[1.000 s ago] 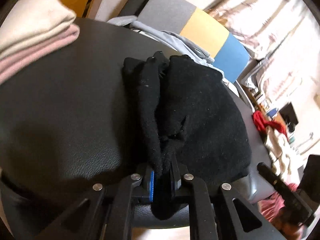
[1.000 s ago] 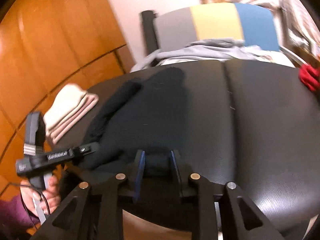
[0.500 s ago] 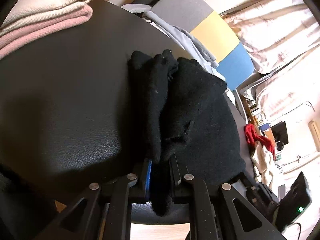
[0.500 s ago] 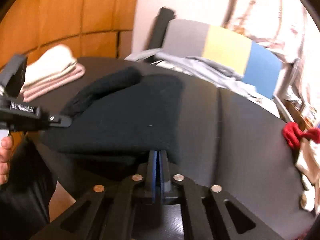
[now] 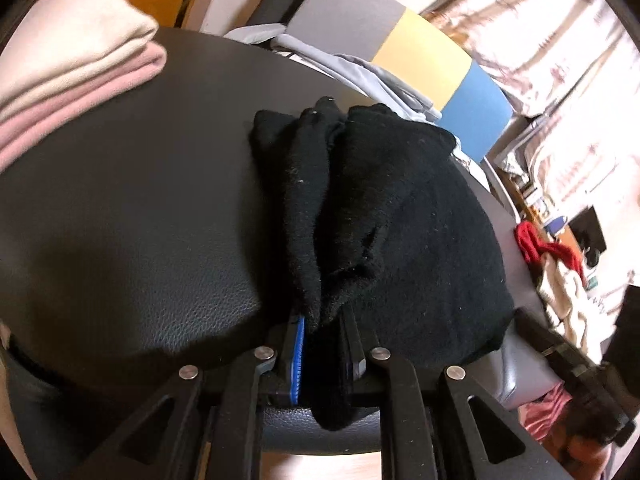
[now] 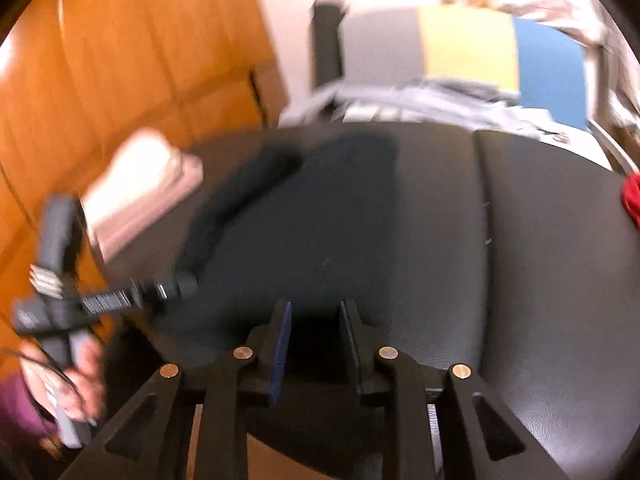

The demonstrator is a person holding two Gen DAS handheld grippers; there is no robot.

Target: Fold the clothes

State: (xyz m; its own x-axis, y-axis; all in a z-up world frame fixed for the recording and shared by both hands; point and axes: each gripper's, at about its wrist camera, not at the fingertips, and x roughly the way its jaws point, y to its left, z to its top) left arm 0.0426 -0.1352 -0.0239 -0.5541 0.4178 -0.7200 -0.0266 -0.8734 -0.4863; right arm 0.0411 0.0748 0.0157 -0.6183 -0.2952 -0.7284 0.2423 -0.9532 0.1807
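One black leather surface (image 5: 120, 220), split by a seam in the right wrist view, carries everything. One chair back (image 5: 404, 52) behind it, three panels: grey, yellow, blue, with one grey garment (image 5: 360, 76) draped at its base. One black garment (image 5: 400, 220) lies bunched on the surface toward its near edge, a rolled fold along its left side; black on black, so its outline is hard to trace, and the right wrist view is motion-blurred. One stack of two folded pieces (image 5: 68, 76), cream over pink, at the far left, cut off by the frame. One red cloth (image 5: 540, 244) on the clutter to the right, mostly hidden. Two grippers: left gripper (image 5: 322, 344) is clenched on the near edge of the black garment, cloth bunched between the jaws and hanging below them; right gripper (image 6: 314, 336) has jaws spread, released, at the garment's near edge, though blur hides whether the tips touch fabric.
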